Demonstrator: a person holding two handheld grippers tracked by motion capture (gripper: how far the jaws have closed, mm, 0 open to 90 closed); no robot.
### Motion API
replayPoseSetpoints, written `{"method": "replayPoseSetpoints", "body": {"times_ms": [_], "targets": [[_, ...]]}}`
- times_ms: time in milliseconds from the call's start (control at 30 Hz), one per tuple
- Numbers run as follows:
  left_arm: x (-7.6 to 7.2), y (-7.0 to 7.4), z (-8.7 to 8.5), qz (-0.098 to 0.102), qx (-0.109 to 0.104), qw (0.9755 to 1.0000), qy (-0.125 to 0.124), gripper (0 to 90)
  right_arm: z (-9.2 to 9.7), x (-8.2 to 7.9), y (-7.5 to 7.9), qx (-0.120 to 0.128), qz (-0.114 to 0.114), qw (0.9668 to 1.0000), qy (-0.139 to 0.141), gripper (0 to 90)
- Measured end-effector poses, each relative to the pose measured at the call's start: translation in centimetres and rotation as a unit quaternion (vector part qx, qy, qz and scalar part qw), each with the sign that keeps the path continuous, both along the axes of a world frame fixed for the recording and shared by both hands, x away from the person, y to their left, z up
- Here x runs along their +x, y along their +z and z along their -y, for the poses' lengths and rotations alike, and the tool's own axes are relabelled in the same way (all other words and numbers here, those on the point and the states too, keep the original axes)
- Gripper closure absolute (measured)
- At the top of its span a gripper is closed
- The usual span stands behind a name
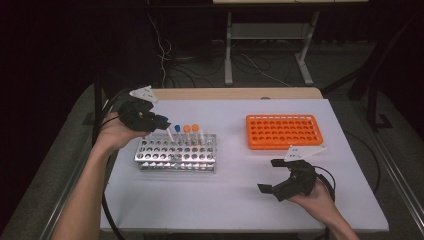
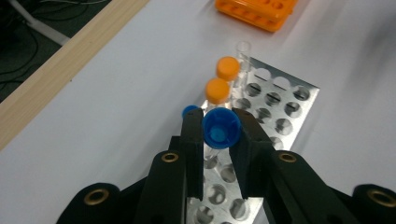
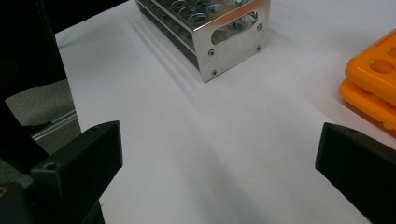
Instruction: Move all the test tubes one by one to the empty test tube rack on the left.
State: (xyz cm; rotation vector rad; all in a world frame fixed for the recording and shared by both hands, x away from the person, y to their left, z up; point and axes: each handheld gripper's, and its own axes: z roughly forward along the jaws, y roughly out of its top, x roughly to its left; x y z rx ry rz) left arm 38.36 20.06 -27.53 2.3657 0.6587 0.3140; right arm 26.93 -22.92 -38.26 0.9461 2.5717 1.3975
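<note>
- Now we see the left gripper clamped on the blue tube, over the steel rack.
- Right gripper wide, empty, near the orange rack.
- Next, we judge: lift straight, carry across.

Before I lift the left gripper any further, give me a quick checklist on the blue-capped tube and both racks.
1. Left gripper shut on the blue-capped tube: ok.
2. Tube clear of the metal rack: cannot tell, its lower end is hidden.
3. Neighbouring orange-capped tubes upright in their holes: ok.
4. Orange rack has free holes: ok.
5. Right gripper open and holding nothing: ok.
</note>
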Motion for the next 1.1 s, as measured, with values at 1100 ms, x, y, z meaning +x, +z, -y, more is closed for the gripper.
{"method": "replayPoseSetpoints", "body": {"times_ms": [1100], "targets": [[2.5,-3.8,0.1,-0.063,-0.047,0.9964,0.030,57.7,1.0,0.1,-0.4,0.002,0.003,0.9999,-0.014,0.2]]}}
